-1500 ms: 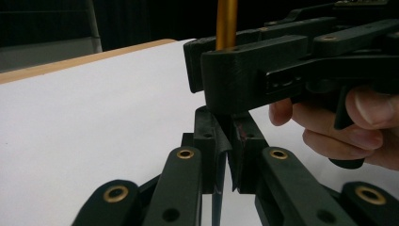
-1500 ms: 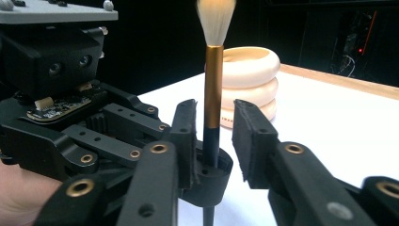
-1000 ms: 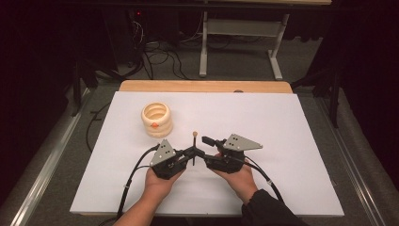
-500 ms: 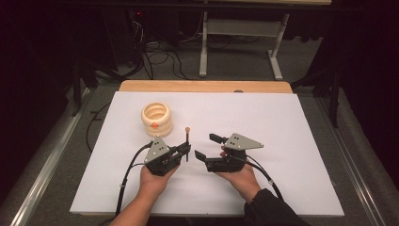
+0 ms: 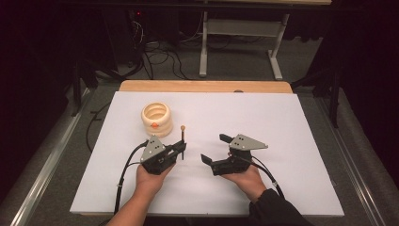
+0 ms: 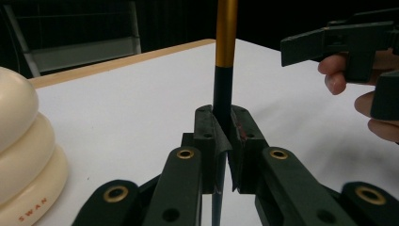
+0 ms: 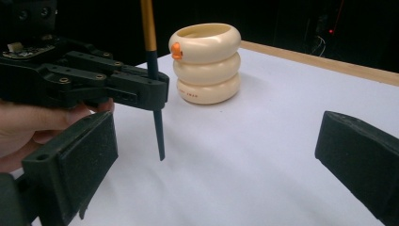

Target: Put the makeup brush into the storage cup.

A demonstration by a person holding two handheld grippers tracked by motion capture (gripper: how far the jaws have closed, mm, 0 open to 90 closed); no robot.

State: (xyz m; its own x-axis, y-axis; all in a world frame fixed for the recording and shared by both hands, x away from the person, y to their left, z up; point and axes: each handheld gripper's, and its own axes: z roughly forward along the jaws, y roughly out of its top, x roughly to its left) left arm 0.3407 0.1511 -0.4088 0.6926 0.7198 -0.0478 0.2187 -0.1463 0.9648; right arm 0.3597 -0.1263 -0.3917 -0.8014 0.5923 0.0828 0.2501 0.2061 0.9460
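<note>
A thin stick (image 5: 182, 136), dark below and golden above with a small round orange tip, stands upright over the white table (image 5: 282, 122). My left gripper (image 5: 181, 149) is shut on its dark lower part. The left gripper view shows the stick (image 6: 226, 37) pinched between the pads of that gripper (image 6: 225, 127). My right gripper (image 5: 215, 148) sits a short way to the right; its jaws have just been opening and nothing is between them. In the right gripper view the stick (image 7: 155, 94) hangs with its point just above the table, left of the wide gap of the right gripper (image 7: 214, 160).
A cream holder of stacked rings (image 5: 156, 118) with an orange spot stands behind the left gripper, close to the stick; it is also the holder (image 7: 207, 63) beyond the stick. A wooden strip (image 5: 207, 86) edges the table's far side. Cables trail from both grippers.
The right gripper's jaws have spread wide and come off the stick. The stick stays in the left gripper, now a little farther left and apart from the right gripper.
</note>
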